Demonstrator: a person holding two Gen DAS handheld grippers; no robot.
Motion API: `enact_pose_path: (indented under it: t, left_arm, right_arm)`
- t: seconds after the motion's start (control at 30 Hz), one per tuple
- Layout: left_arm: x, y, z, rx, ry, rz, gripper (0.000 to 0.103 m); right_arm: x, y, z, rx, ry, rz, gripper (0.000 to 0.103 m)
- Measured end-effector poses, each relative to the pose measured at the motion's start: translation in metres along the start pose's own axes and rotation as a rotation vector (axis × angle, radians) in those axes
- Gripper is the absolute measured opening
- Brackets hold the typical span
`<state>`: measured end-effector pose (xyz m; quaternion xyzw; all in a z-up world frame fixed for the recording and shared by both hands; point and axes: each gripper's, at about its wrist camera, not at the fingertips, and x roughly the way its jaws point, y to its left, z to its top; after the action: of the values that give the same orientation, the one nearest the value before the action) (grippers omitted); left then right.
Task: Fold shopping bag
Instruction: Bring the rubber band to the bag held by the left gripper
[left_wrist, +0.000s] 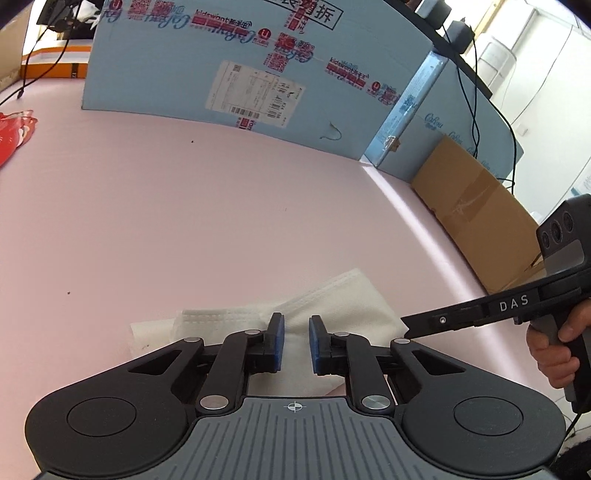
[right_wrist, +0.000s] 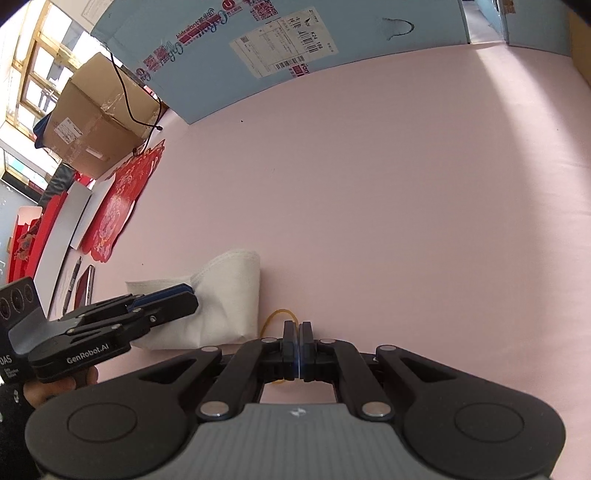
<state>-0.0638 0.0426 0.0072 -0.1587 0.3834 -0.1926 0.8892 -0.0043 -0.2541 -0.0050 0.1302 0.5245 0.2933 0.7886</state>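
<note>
- Left tongs (left_wrist: 295, 343) released, hovering above the folded white shopping bag (left_wrist: 332, 306) at lower centre.
- Right tongs (right_wrist: 297, 347) clenched, seemingly pinching a yellow rubber band (right_wrist: 275, 317).
- Pink surface (left_wrist: 184, 203) open beyond.

Right tongs (left_wrist: 406, 325) body: white letters "DAS" on black bar, seen from left wrist view.
Left tongs (right_wrist: 184, 295) body: "GenRobot.AI" in white on black side; partial "DAS" on grey block below, smaller print under it illegible.
Blue carton (left_wrist: 229, 74): red tape printed "kidswant", repeated; script logo "Cakou"-like, uncertain; large Chinese character "拆" near top edge.
Shipping label (left_wrist: 255, 92) on carton: barcodes, code "K24 188"; remaining print too small.
</note>
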Motion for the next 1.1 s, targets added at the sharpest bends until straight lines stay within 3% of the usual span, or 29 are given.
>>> enact_pose_path:
  t: [0.07,0.17,0.37,0.47,0.57,0.63,0.8,1.1]
  left_arm:
    - [0.001,-0.008,0.000,0.062,0.007,0.026,0.016]
    - [0.005,-0.042,-0.006,0.280,0.019,0.138,0.018]
    - [0.016,-0.097,-0.029,0.679,-0.017,0.337,0.046]
    - [0.014,-0.113,-0.034,0.849,-0.060,0.340,0.050]
    - [0.011,-0.122,-0.039,1.005,-0.077,0.294,0.050]
    - [0.015,-0.122,-0.036,1.035,-0.041,0.263,0.050]
    - [0.018,-0.118,-0.016,0.922,-0.004,0.215,0.051]
    - [0.016,-0.120,-0.018,0.923,-0.007,0.227,0.049]
  right_arm:
    - [0.003,-0.002,0.001,0.056,-0.016,0.009,0.000]
    - [0.008,-0.011,0.004,0.155,-0.039,0.018,0.000]
    - [0.011,-0.026,0.000,0.307,-0.058,0.060,0.001]
    - [0.012,-0.026,-0.001,0.318,-0.061,0.059,0.001]
    - [0.013,-0.025,-0.001,0.320,-0.064,0.056,0.001]
    - [0.014,-0.026,-0.002,0.322,-0.066,0.058,0.001]
    - [0.011,-0.030,-0.006,0.357,-0.052,0.088,0.001]
    - [0.010,-0.054,-0.024,0.631,-0.038,0.253,0.001]
